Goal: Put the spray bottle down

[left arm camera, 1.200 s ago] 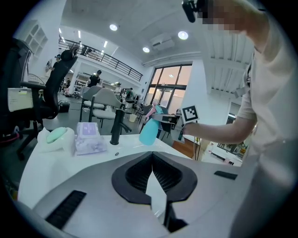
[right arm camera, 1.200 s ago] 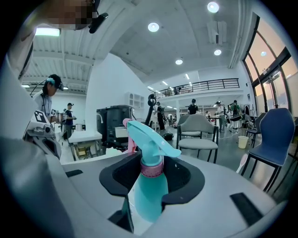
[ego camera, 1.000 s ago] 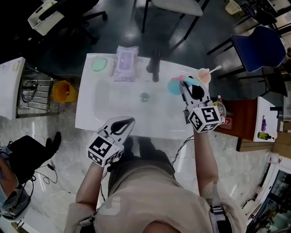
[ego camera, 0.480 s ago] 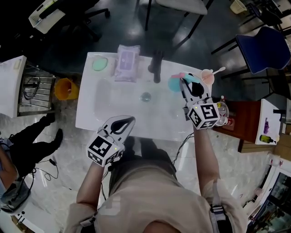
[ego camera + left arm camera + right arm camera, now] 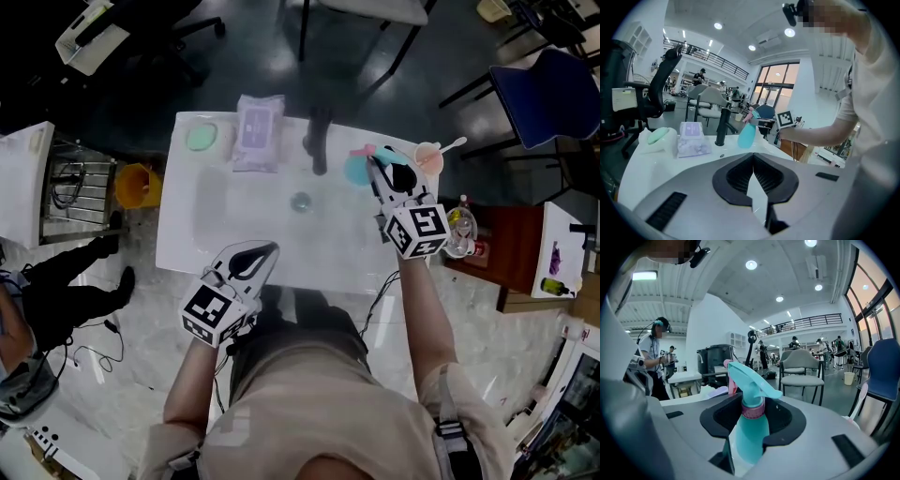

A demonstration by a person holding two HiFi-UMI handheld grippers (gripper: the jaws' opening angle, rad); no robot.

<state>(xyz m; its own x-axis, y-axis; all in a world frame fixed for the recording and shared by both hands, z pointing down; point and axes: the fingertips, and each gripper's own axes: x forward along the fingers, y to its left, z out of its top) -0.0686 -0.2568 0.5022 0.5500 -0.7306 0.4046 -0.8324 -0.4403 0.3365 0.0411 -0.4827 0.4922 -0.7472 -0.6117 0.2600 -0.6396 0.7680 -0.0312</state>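
Left gripper (image 5: 267,249): over the near edge of the white washbasin top (image 5: 187,234), left of centre. Jaws together at the tips, nothing between them; the left gripper view confirms this.

Basin sits mid-counter, with the drain (image 5: 300,201) roughly in the centre.

Right gripper (image 5: 377,167): over the far right part of the counter, pointing away from the person. Jaws are clamped on the spray bottle (image 5: 357,172), with the black pads on either side of its teal body, just below the pink collar. The trigger head rises above the jaws in the right gripper view (image 5: 750,432).

Bottle is upright, right of the faucet (image 5: 319,141) and near it, but not touching. In the left gripper view the bottle (image 5: 746,135) has its base down at counter level. Can't tell whether it touches the surface.

Just right of the bottle, at the counter's far right corner: a pale cup (image 5: 428,157) with a stick-like utensil leaning out of it.

Far edge, going left: black faucet in the centre, then a flat pack of wipes (image 5: 258,131), then a green soap dish (image 5: 202,137) near the far left corner. All three are spaced apart.

Off the counter: orange bucket (image 5: 134,186) on the floor to the left, brown side table (image 5: 502,253) to the right, blue chair (image 5: 553,94) far right.
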